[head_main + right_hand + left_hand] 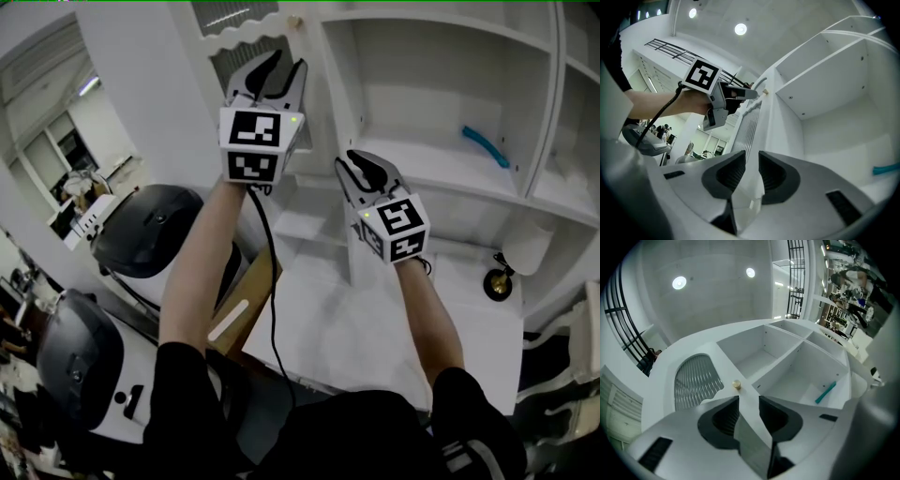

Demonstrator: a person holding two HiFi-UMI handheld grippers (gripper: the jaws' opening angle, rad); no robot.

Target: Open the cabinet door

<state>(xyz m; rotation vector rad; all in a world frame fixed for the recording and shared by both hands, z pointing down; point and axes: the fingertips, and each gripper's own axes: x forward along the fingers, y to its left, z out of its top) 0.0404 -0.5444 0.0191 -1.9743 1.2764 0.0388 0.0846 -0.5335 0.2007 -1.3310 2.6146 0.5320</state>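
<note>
The white cabinet door (pixel 246 47) has a ribbed glass panel (pixel 695 380) and a small pale knob (pixel 736 385) at its right edge. My left gripper (pixel 286 64) is raised in front of the door, just short of the knob (pixel 293 21). It is open, with nothing between its pads (pixel 749 401). My right gripper (pixel 361 161) is lower and to the right, open and empty (pixel 751 159), and points along the door's edge (pixel 750 126). The left gripper (pixel 719 101) also shows in the right gripper view, near the knob (pixel 765 92). How far the door is swung I cannot tell.
Open white shelf compartments (pixel 441 84) lie right of the door, and a teal tool (pixel 486 145) rests on one shelf. A white tabletop (pixel 375 328) lies below, with a small gold object (pixel 498 282) and a white cup (pixel 530 246) at its right. Dark grey machines (pixel 145 230) stand at the left.
</note>
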